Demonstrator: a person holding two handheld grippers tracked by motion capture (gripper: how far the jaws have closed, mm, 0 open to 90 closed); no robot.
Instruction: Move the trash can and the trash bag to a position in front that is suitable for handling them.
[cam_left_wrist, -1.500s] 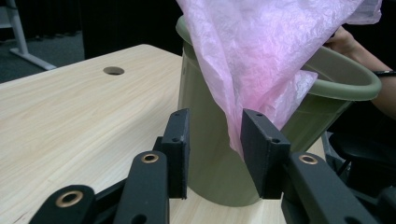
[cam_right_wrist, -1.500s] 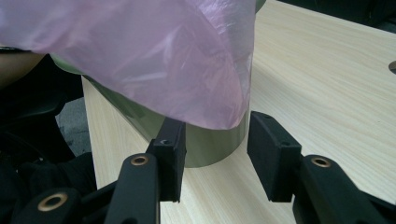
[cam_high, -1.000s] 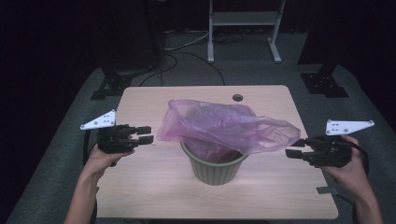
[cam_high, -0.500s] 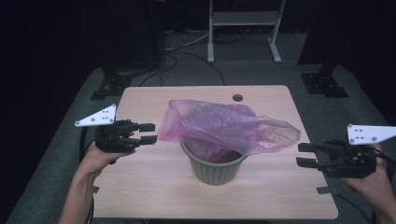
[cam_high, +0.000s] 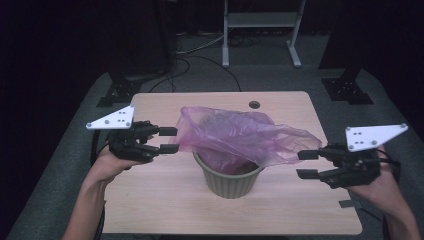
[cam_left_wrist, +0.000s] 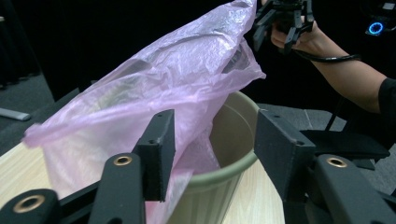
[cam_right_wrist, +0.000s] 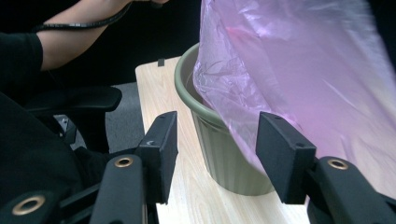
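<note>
Desk (cam_high: 150, 200): light wood, flat, carries a green bin near centre.

Bin (cam_high: 231, 181): ribbed plastic, upright, judged stiff and light; likely to slide or tip if the liner is pulled sideways.

Bag (cam_high: 240, 137): thin pink film, part tucked into the bin, the rest ballooned above the rim and trailing toward the right jaws. Judged v. light, soft, crinkly, slippery; tears if pinched hard or dragged over the rim. Best taken at the free edge/hem, a fold of film gathered between the pads, not the taut middle.

Left gripper (cam_high: 169, 140): jaws set wide, nothing held. In the left gripper view the bag lies ahead of and across the left-hand jaw, the bin rim between the jaws.

Right gripper (cam_high: 306, 164): jaws wide, empty. The bag's trailing tip is just beside the upper jaw; contact cannot be told. In the right gripper view the bin wall stands between the jaws, with film overhanging the right-hand jaw.
</note>
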